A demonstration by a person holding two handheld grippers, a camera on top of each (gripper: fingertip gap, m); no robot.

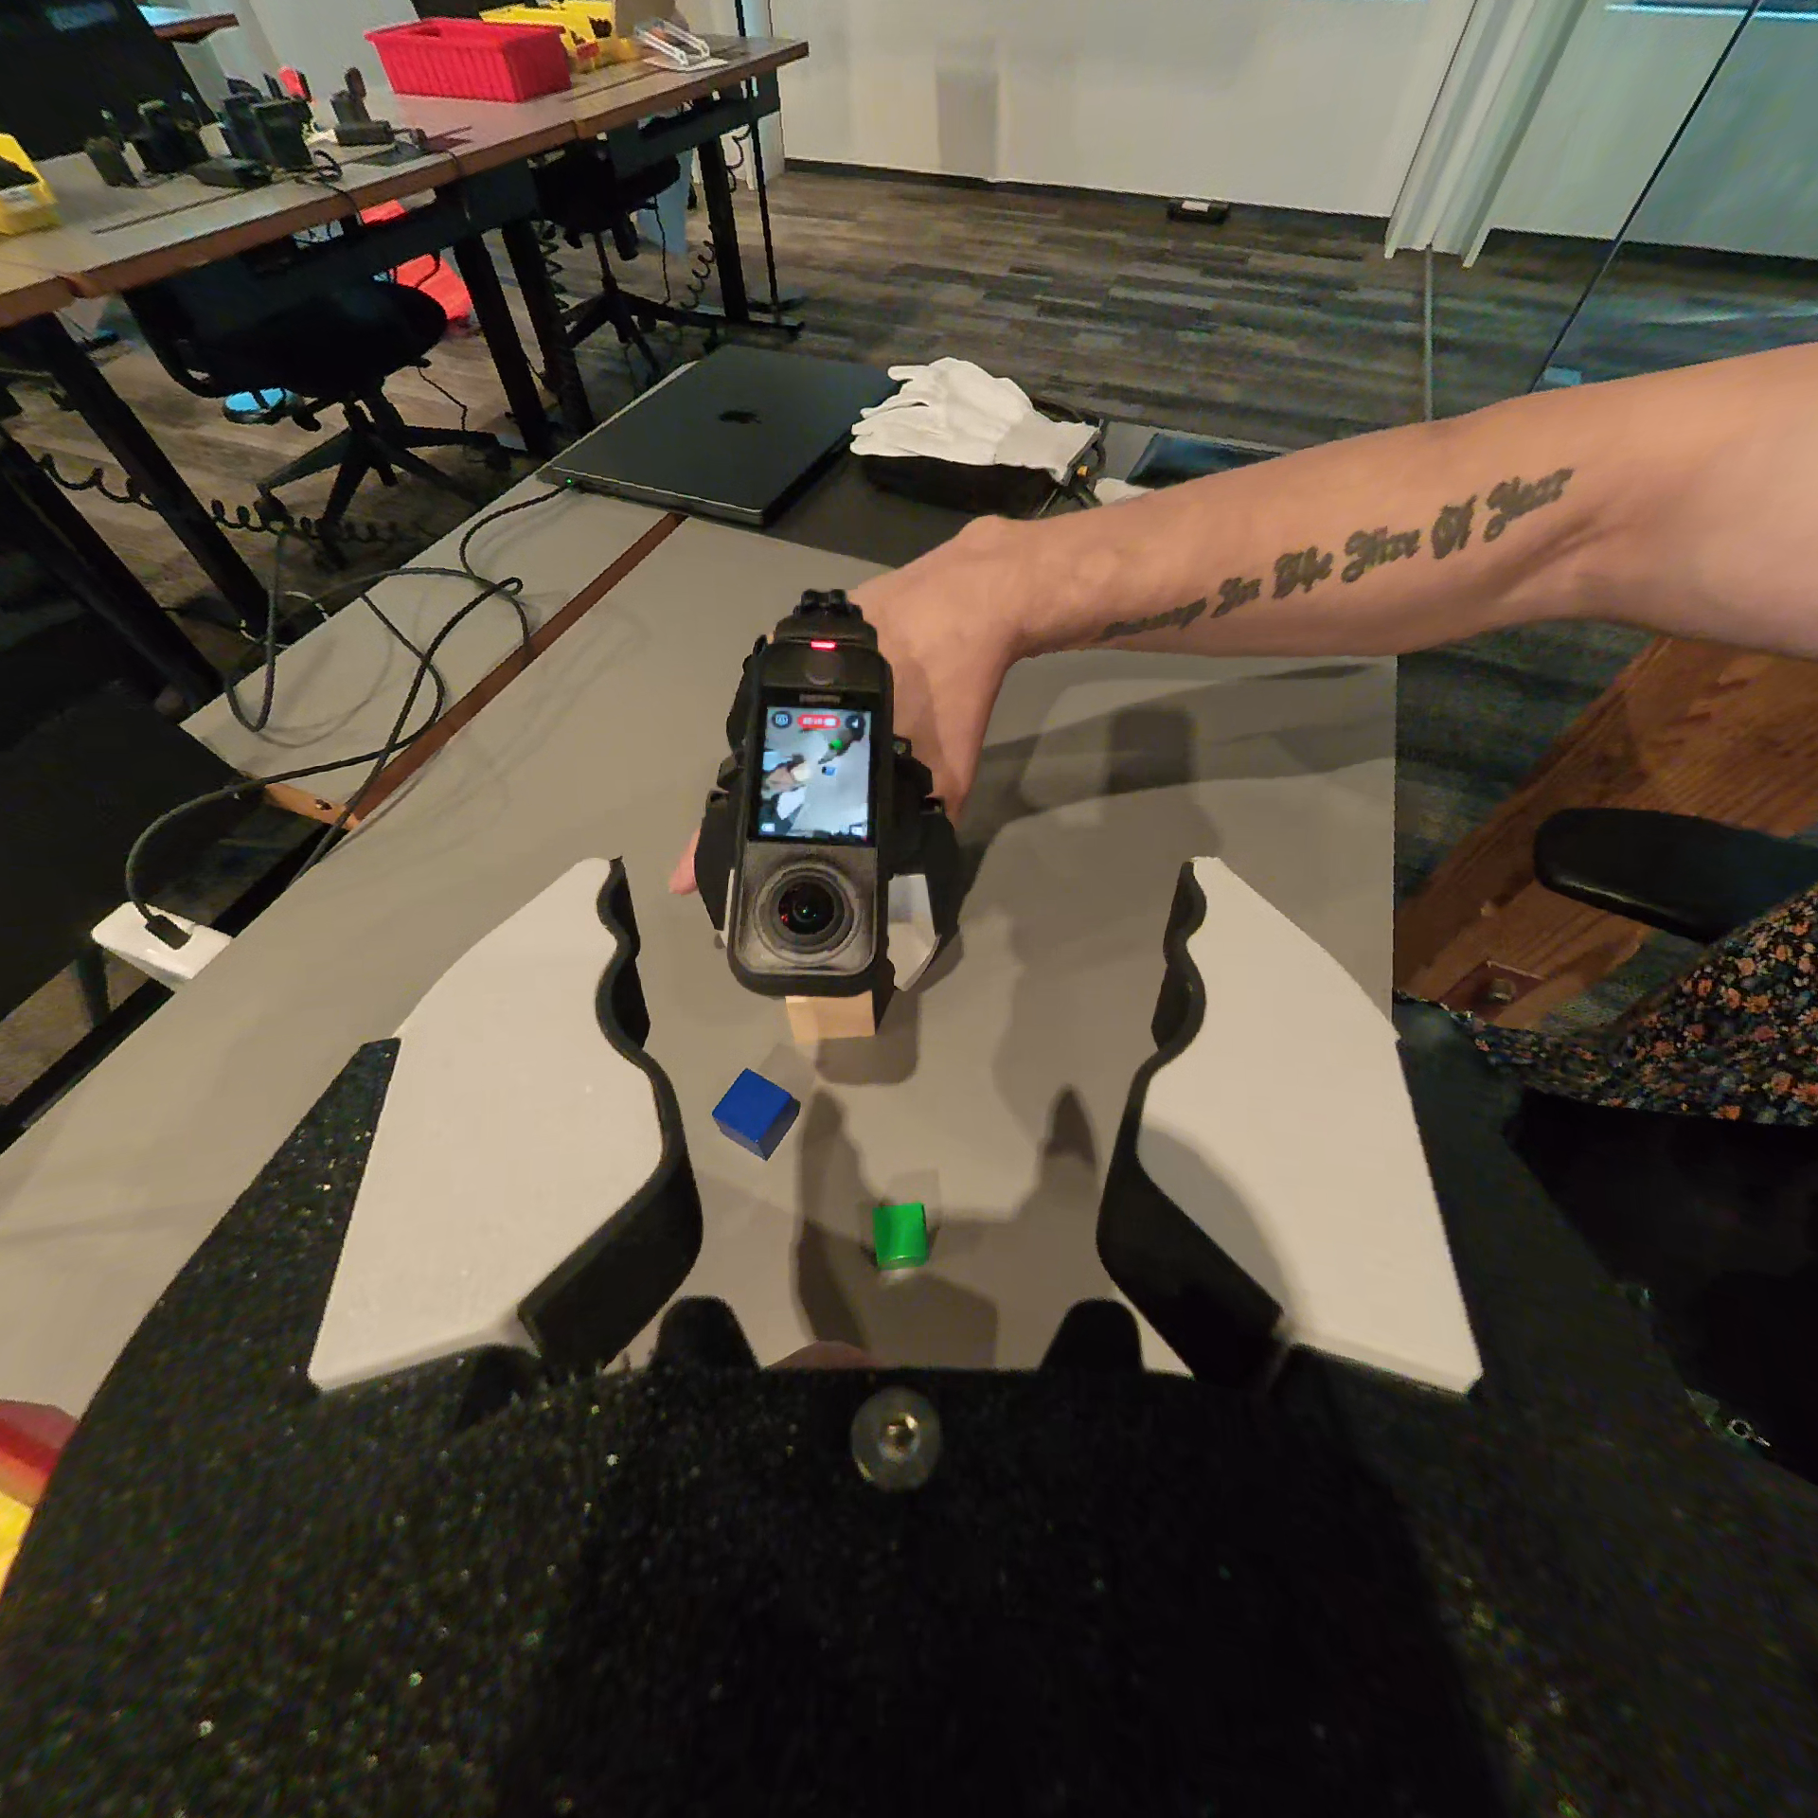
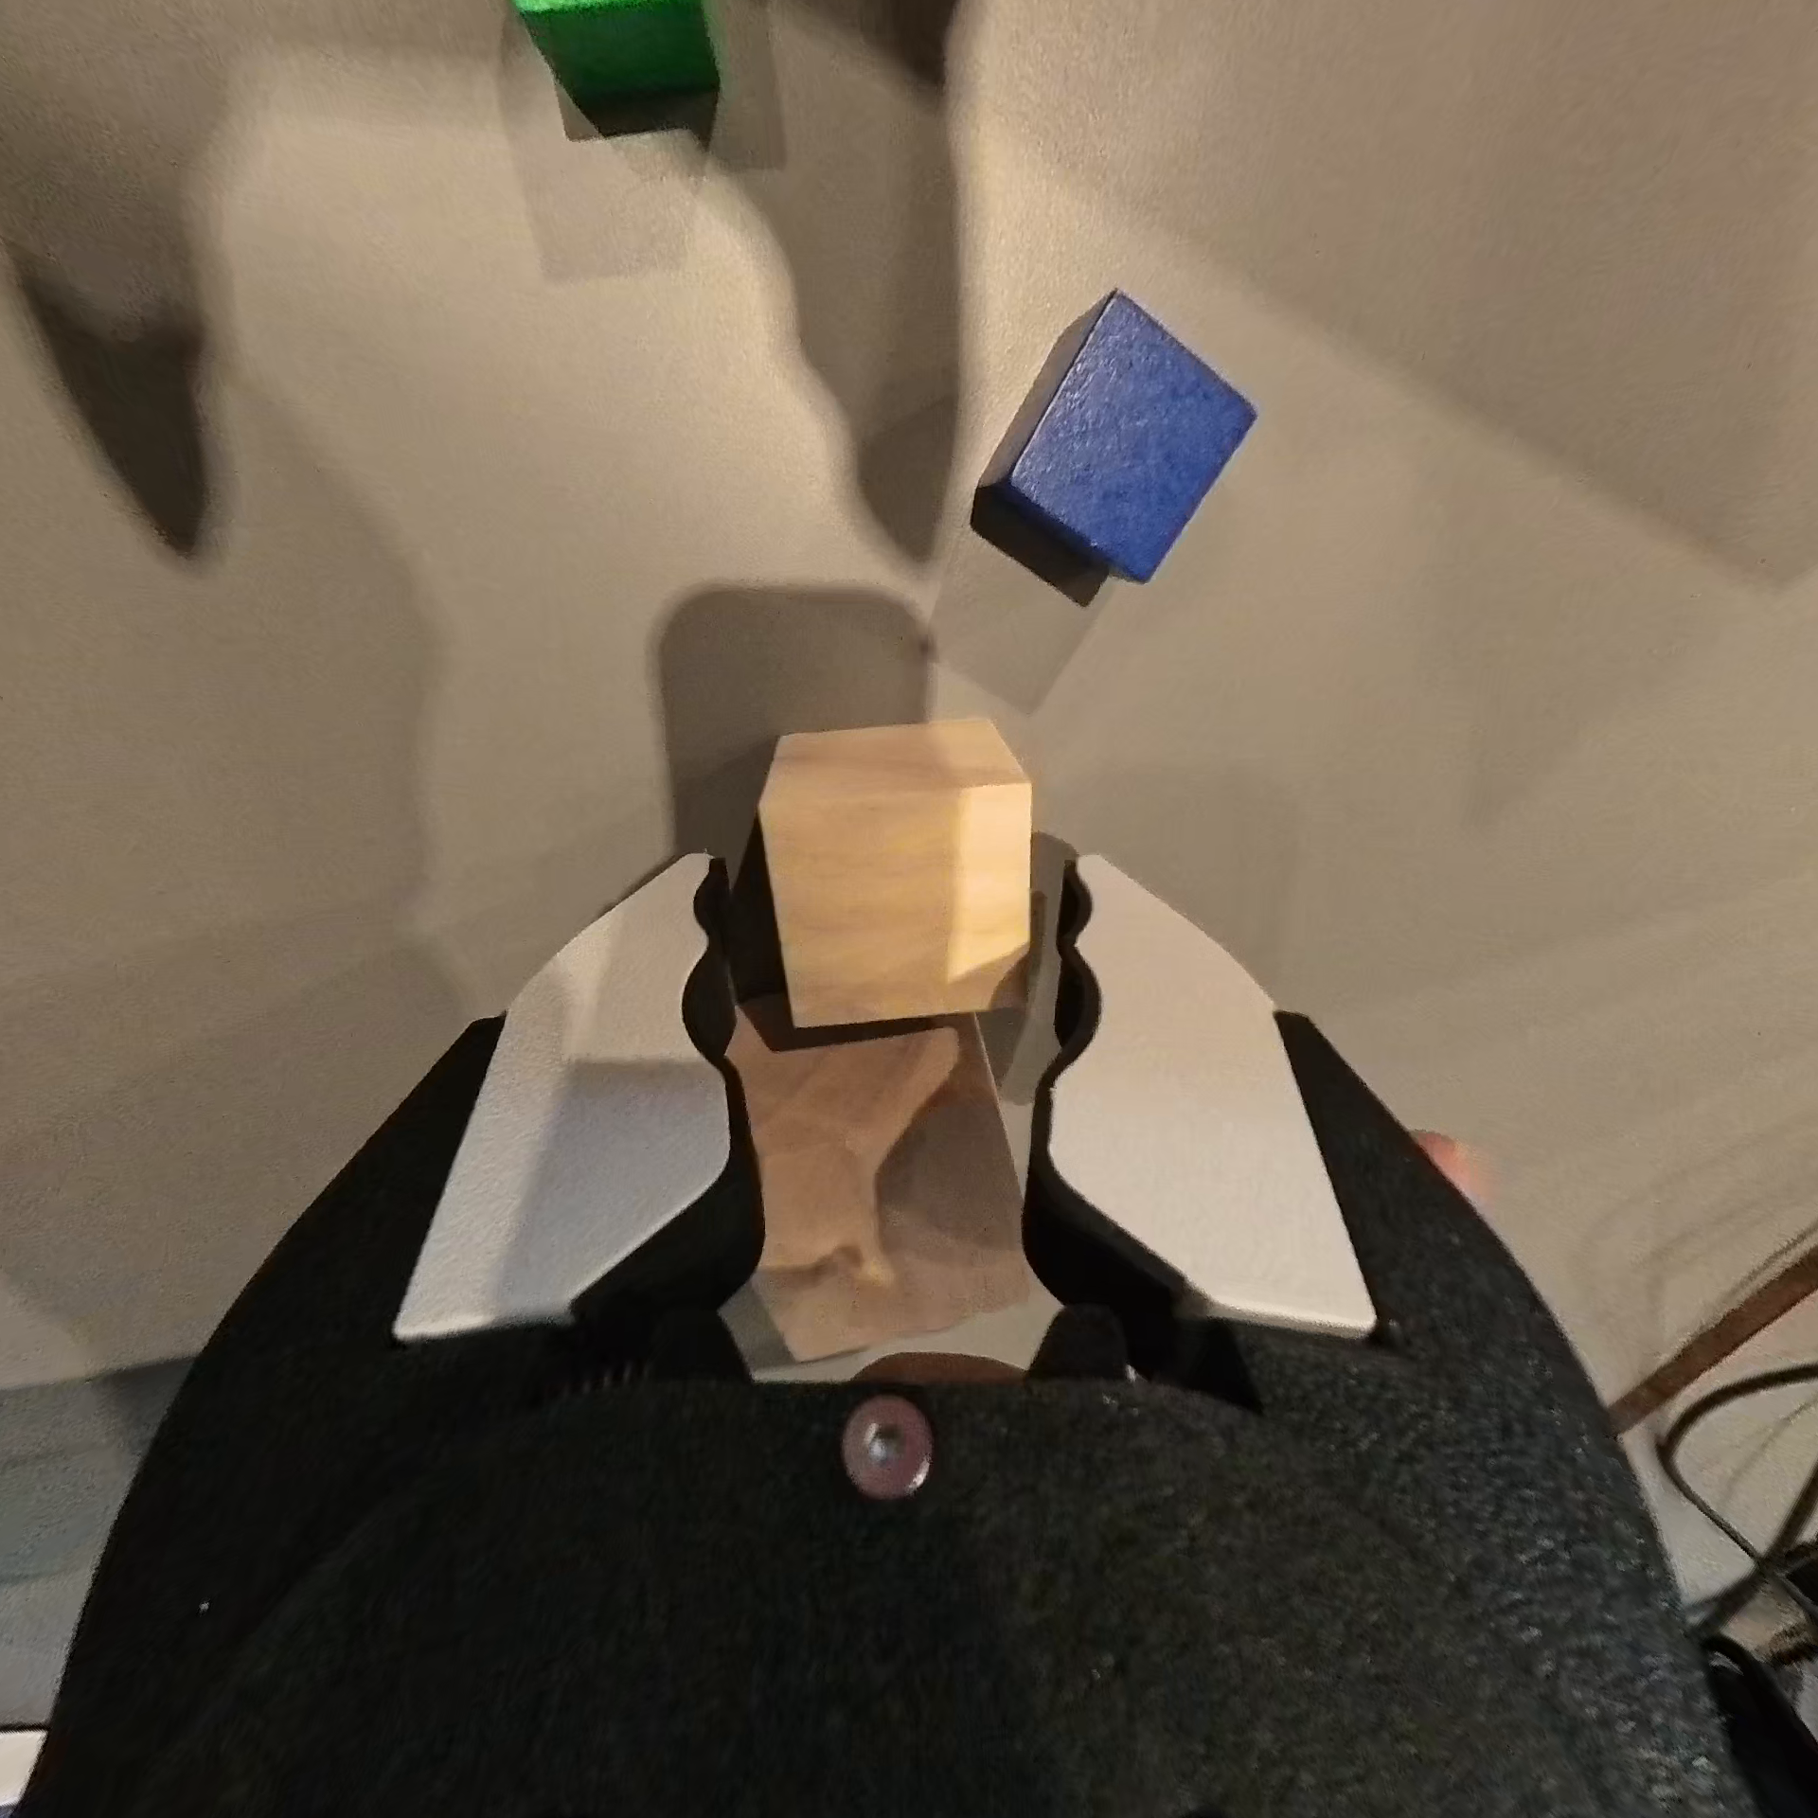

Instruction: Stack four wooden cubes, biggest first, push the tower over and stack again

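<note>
A plain wooden cube point(image 2: 895, 885) sits on the grey table point(image 2: 393, 590). My right gripper point(image 2: 890, 866) straddles it, jaws close on either side, with a narrow gap on the right. A wood-coloured reflection shows on the table under the fingers. A blue cube point(image 2: 1121, 433) lies just beyond, a green cube point(image 2: 620, 49) farther off. In the left wrist view my left gripper point(image 1: 900, 876) hovers wide open and empty, facing the right gripper point(image 1: 826, 984). Between them lie the blue cube point(image 1: 756, 1112), green cube point(image 1: 899, 1233) and wooden cube point(image 1: 831, 1018).
A closed dark laptop point(image 1: 728, 433) and white gloves point(image 1: 969, 413) on a black case lie at the table's far end. Cables point(image 1: 393, 630) run off the left edge. A bare forearm point(image 1: 1279, 561) reaches in from the right. Office chairs point(image 1: 325, 334) and desks stand behind. My hands' fingertips stand some 25 cm from each other. My right tips are roughly 7 cm from the blue cube point(image 2: 1121, 433). It turns up in the left wrist view point(image 1: 753, 1109) as well.
</note>
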